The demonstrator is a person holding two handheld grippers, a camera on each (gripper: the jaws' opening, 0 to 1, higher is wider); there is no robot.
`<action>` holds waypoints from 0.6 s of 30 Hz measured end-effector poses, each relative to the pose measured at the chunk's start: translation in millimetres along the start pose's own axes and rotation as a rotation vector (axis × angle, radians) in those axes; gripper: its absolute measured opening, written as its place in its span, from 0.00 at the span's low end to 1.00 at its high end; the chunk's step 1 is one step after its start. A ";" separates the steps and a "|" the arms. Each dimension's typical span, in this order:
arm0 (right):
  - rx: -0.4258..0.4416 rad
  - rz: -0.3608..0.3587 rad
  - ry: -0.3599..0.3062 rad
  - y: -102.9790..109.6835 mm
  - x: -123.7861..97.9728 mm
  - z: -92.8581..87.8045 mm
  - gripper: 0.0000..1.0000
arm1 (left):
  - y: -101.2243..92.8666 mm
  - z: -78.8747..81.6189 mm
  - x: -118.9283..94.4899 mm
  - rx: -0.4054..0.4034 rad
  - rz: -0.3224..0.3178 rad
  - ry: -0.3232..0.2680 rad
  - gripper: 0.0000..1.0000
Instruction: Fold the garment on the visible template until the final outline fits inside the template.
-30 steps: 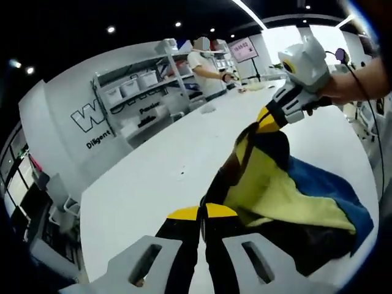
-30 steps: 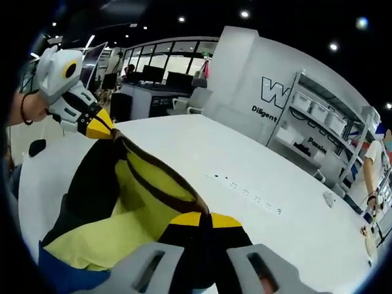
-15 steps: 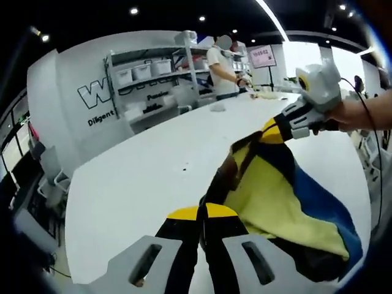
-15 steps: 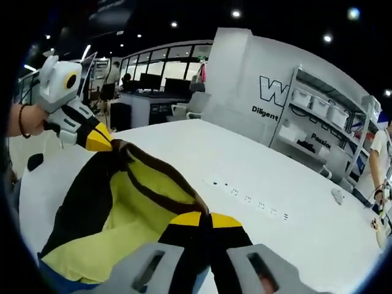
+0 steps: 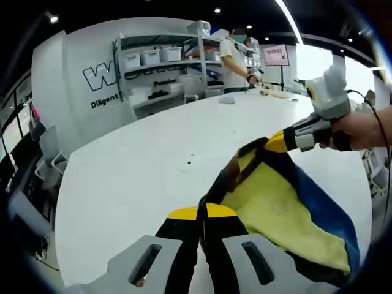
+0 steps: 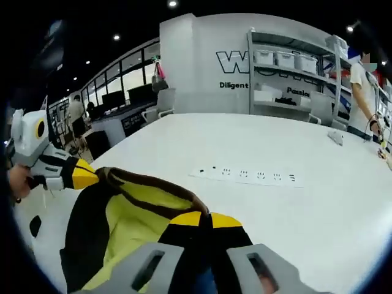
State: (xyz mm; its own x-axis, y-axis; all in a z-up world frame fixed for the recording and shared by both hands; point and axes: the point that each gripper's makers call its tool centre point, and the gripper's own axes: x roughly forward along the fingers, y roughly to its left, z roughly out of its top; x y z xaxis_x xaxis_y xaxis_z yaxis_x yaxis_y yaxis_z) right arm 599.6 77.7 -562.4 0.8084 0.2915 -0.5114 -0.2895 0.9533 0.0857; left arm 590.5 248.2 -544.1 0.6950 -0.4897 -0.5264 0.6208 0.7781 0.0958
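Yellow, blue and brown, the garment (image 5: 275,202) hangs stretched above the white table (image 5: 141,177), its brown edge running lengthwise between our two tools. Our left tool (image 5: 202,214) and right tool (image 6: 205,220) are each clamped on one end of that edge. Since a second ago we have swung both toward the shelving (image 6: 288,67) beyond the table, with the cloth still taut.

garment (image 5: 288,208) lower edge cut off by picture rim, template hidden, shelf bins (image 6: 275,58) too small

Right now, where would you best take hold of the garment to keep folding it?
Probably the dark brown edge band of the garment, gripped at two spread points from the table side, as both grippers do: left gripper, right gripper. That edge hangs taut between them.
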 end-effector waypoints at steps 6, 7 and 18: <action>-0.131 0.007 0.036 2.3 9.8 -3.9 0.00 | 5.6 -18.2 13.6 -0.004 0.010 0.066 0.00; -0.132 0.007 0.044 1.7 11.3 -4.3 0.00 | 6.8 -20.5 14.2 -0.014 0.016 0.070 0.00; -0.223 0.011 0.118 2.1 17.6 -13.5 0.00 | 4.7 -34.8 26.0 -0.075 0.053 0.096 0.00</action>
State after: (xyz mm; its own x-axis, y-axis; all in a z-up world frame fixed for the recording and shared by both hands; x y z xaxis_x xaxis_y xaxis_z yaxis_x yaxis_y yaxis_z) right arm 606.4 83.7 -582.8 0.7430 0.2786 -0.6085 -0.4146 0.9053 -0.0918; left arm 598.8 252.7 -586.7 0.6861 -0.4095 -0.6013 0.5523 0.8311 0.0641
